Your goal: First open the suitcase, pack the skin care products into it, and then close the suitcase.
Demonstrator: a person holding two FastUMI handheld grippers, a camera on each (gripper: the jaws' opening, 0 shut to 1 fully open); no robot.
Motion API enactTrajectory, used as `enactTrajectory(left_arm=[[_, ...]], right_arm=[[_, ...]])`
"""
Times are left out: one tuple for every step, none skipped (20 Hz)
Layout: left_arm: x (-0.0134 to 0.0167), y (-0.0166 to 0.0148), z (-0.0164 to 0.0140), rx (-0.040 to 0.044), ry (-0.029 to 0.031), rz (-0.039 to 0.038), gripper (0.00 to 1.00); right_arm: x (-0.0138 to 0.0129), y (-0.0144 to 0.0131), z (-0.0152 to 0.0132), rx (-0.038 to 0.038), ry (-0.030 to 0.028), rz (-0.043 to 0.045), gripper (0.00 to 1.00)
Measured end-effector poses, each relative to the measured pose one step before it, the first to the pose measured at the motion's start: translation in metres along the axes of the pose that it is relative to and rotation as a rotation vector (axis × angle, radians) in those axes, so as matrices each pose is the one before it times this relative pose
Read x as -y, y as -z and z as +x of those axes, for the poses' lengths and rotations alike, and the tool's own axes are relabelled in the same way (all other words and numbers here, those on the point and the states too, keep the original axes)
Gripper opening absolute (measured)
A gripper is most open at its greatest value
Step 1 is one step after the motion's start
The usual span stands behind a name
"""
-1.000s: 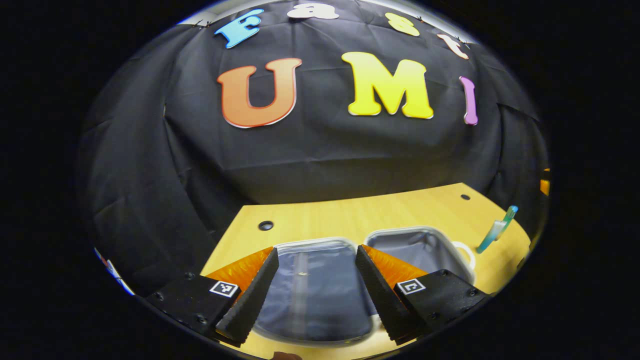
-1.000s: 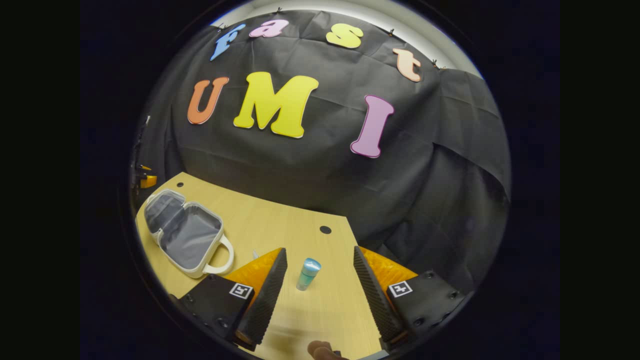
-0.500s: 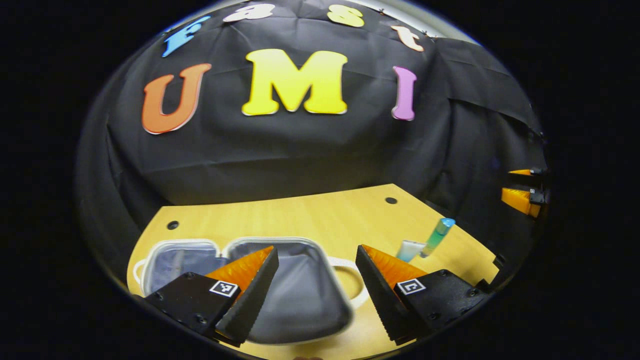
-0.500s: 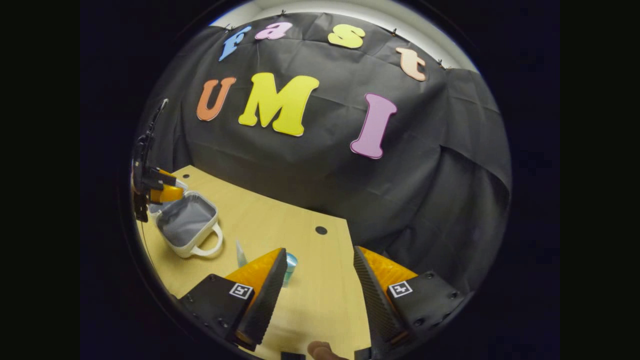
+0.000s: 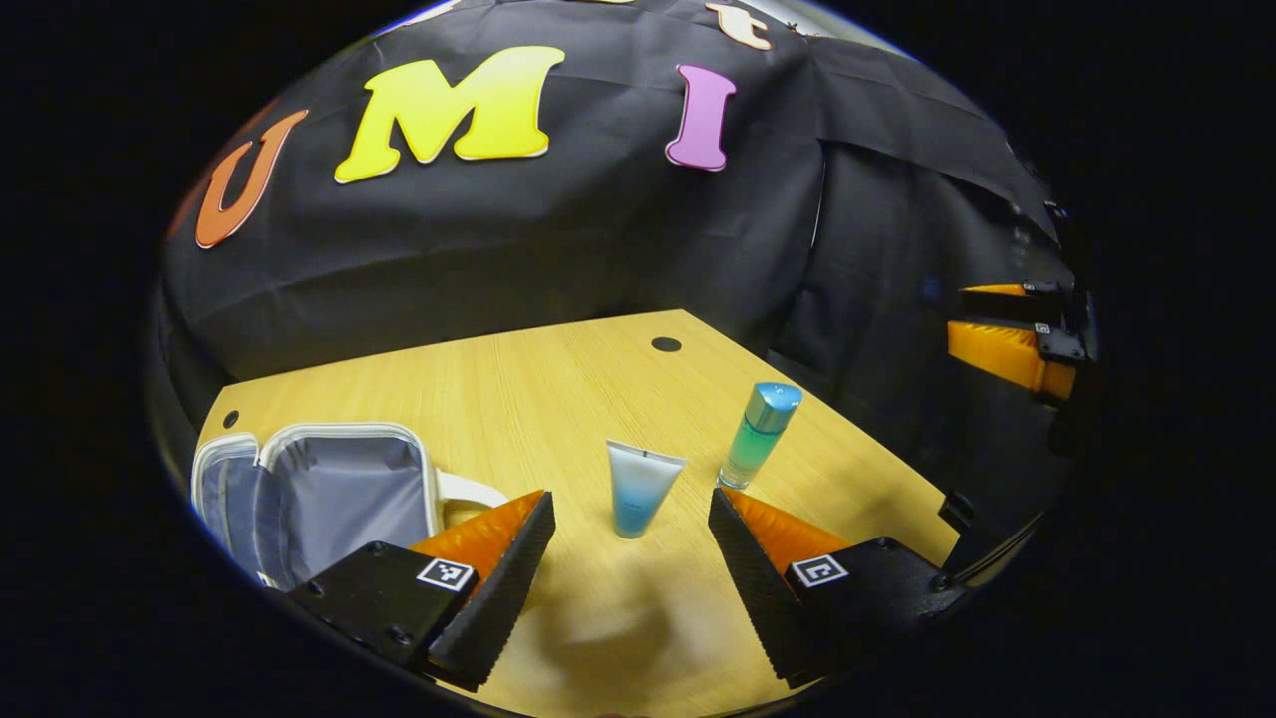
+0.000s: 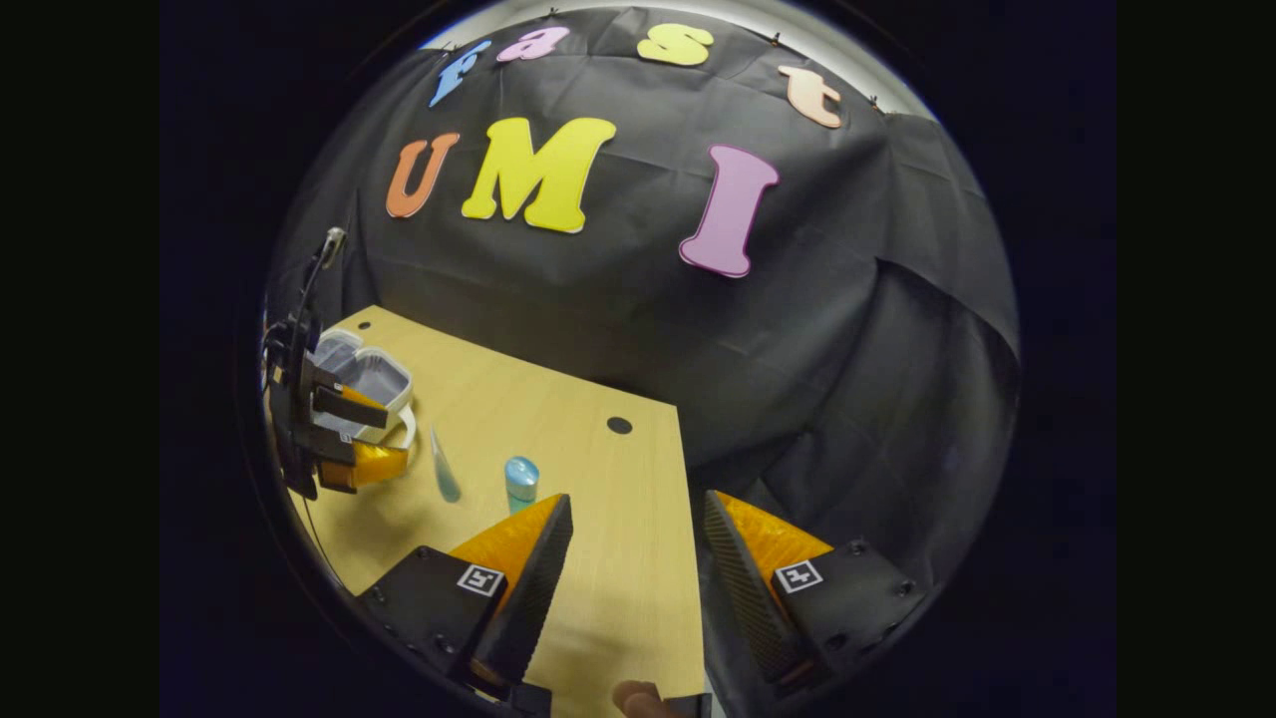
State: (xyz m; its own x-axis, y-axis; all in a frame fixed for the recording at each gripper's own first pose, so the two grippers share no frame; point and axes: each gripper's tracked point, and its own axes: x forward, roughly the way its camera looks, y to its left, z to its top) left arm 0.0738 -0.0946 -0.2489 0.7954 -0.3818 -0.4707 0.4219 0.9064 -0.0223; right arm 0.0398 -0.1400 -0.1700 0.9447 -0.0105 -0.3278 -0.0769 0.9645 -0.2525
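Observation:
The small white suitcase (image 5: 329, 489) lies open on the wooden table (image 5: 558, 389), its grey lining showing, left of my left gripper (image 5: 628, 588). That gripper is open and empty, facing a white-to-blue tube (image 5: 638, 487) standing on its cap straight ahead. A teal bottle (image 5: 760, 435) with a blue cap stands upright just right of the tube. In the right gripper view, the bottle (image 6: 520, 483) and tube (image 6: 444, 469) stand left of my open right gripper (image 6: 633, 588). The left gripper (image 6: 339, 439) hovers in front of the suitcase (image 6: 369, 374) there.
The table's right edge (image 5: 877, 449) runs close behind the bottle, with the black cloth wall beyond. Cable holes (image 5: 665, 344) mark the tabletop's far side. The right gripper (image 5: 1012, 344) hangs off the table's right side in the left gripper view.
My left gripper has swung right, from over the open suitcase to facing the tube. The right gripper has drifted right, so the bottle no longer stands between its fingers.

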Motion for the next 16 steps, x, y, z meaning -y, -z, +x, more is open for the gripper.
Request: enactTrajectory(left_arm=[[0.0005, 0.00551, 0.00926, -0.00893, -0.02319, -0.016, 0.99], [-0.00348, 0.00867, 0.00884, -0.00186, -0.0338, -0.0167, 0.99], [-0.00156, 0.00688, 0.01002, -0.00192, -0.02659, -0.01868, 0.99], [0.00042, 0.00723, 0.01139, -0.0069, -0.01997, -0.02081, 0.99], [0.00162, 0.00744, 0.0114, -0.00736, -0.01643, -0.0085, 0.99], [-0.00065, 0.00425, 0.01007, -0.0017, -0.02701, -0.0059, 0.99], [-0.00288, 0.00642, 0.00979, -0.01293, -0.04524, 0.00338, 0.99], [-0.00439, 0.00293, 0.0069, -0.00831, -0.05255, 0.017, 0.98], [-0.002, 0.00214, 0.00682, -0.00318, -0.03685, 0.01246, 0.97], [0.00158, 0.00079, 0.00746, 0.00189, -0.01408, -0.00109, 0.91], [0.00354, 0.00006, 0.00552, 0.00854, 0.00332, -0.01485, 0.87], [0.0026, -0.00168, 0.00416, 0.00862, -0.00123, -0.01187, 0.8], [0.00126, -0.00204, 0.00235, 0.00205, -0.00124, -0.00138, 0.77], [-0.00053, -0.00128, 0.00083, 0.00848, -0.00977, 0.00307, 0.71], [-0.0001, -0.00193, 0.00247, 0.0071, -0.00482, 0.00132, 0.69], [-0.00125, 0.00085, 0.00169, -0.00002, -0.00686, -0.00284, 0.64]], right_arm=[[0.00089, 0.00602, 0.0024, -0.01142, -0.00703, -0.0062, 0.8], [0.00076, 0.006, 0.00264, -0.01701, -0.00798, -0.00761, 0.8], [0.00086, 0.00741, 0.00244, -0.01598, -0.008, -0.0042, 0.8], [0.00087, 0.00549, 0.00269, -0.01338, -0.00558, -0.00377, 0.8], [0.00187, 0.00711, 0.00255, -0.01412, -0.00234, -0.0057, 0.8], [0.00079, 0.00692, 0.00304, -0.01447, -0.00632, -0.0065, 0.8], [-0.0016, 0.0049, 0.00407, -0.01344, -0.00642, -0.00785, 0.8], [-0.00138, 0.00483, 0.00505, -0.01071, -0.00723, -0.00749, 0.8], [-0.00404, 0.00264, 0.00532, -0.00656, -0.01342, -0.00445, 0.8], [-0.0046, 0.00212, 0.00536, -0.00273, -0.01698, -0.00444, 0.8], [-0.00258, 0.00308, 0.003, 0.00168, -0.01295, -0.004, 0.8], [-0.00527, 0.00002, 0.00376, 0.00355, -0.01995, 0.00051, 0.8], [-0.00483, 0.00061, 0.00444, 0.00475, -0.01571, -0.00123, 0.8], [-0.00512, -0.00108, 0.00688, 0.00274, -0.01316, -0.00291, 0.8], [-0.00478, -0.00041, 0.00768, -0.00032, -0.0117, -0.00151, 0.79], [-0.00355, 0.00043, 0.00527, -0.00115, -0.01102, 0.00126, 0.8]])
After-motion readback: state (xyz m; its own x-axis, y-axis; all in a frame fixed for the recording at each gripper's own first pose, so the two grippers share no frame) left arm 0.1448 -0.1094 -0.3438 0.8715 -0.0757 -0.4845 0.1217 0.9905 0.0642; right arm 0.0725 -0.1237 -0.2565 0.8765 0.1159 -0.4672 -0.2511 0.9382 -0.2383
